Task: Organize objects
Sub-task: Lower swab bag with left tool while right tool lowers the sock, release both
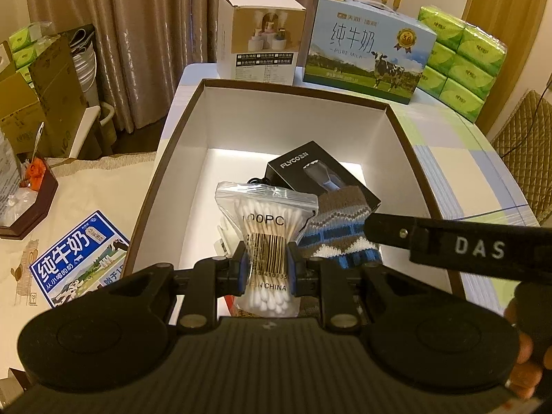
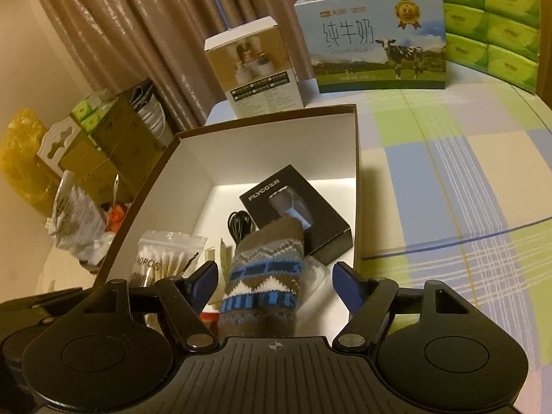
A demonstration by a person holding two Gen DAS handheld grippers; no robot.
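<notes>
A brown-rimmed white storage box (image 1: 262, 84) (image 2: 269, 110) stands open on the table. In it lie a black FLYCO box (image 1: 300, 169) (image 2: 276, 189), a knitted brown-and-blue glove (image 1: 341, 227) (image 2: 269, 269) and a black cable (image 2: 239, 222). My left gripper (image 1: 265, 264) is shut on a clear bag of cotton swabs (image 1: 264, 227) (image 2: 162, 258) and holds it upright over the box's near part. My right gripper (image 2: 276, 281) is open, its fingers on either side of the glove and not touching it. Its arm (image 1: 459, 245) crosses the left wrist view.
Behind the storage box stand a white humidifier carton (image 1: 262, 41) (image 2: 255, 65), a blue milk carton (image 1: 369, 48) (image 2: 372, 41) and green tissue packs (image 1: 462, 58) (image 2: 493, 24). A checked tablecloth (image 2: 448, 172) lies to the right. A milk leaflet (image 1: 79, 258) and a dark tray (image 1: 31, 203) lie to the left.
</notes>
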